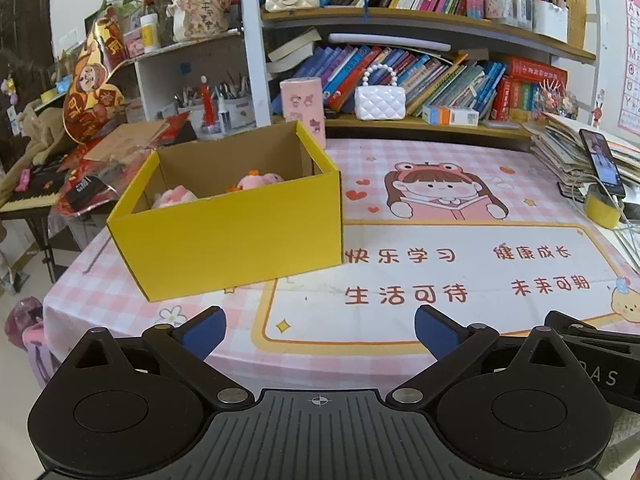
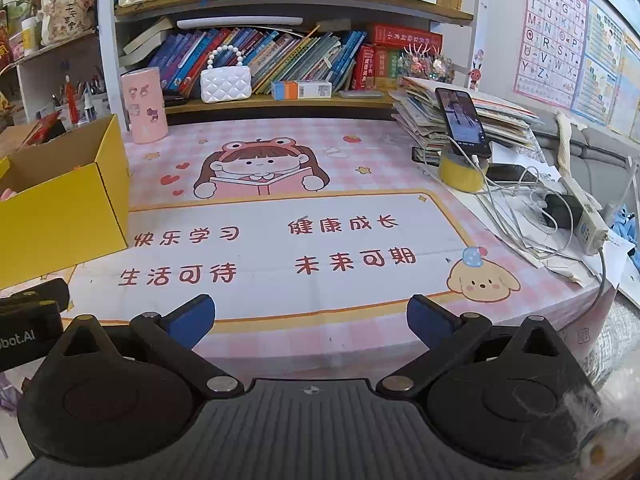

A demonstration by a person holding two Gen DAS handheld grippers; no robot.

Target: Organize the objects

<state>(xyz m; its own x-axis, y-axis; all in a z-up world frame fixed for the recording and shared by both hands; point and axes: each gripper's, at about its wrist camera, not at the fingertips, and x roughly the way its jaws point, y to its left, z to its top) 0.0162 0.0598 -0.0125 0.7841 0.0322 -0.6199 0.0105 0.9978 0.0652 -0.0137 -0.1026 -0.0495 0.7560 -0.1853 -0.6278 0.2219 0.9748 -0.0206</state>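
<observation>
An open yellow cardboard box stands on the left of the pink checked tablecloth; its corner also shows in the right wrist view as the yellow box. Inside lie pink plush toys, partly hidden by the box wall. My left gripper hovers open over the table's near edge, in front of and right of the box, nothing between its blue pads. My right gripper is open too, above the near edge facing the printed mat.
A pink cylinder stands behind the box. A phone leans on a yellow tape roll beside a paper stack at the right, with cables and a power strip. Bookshelves with white handbags line the back.
</observation>
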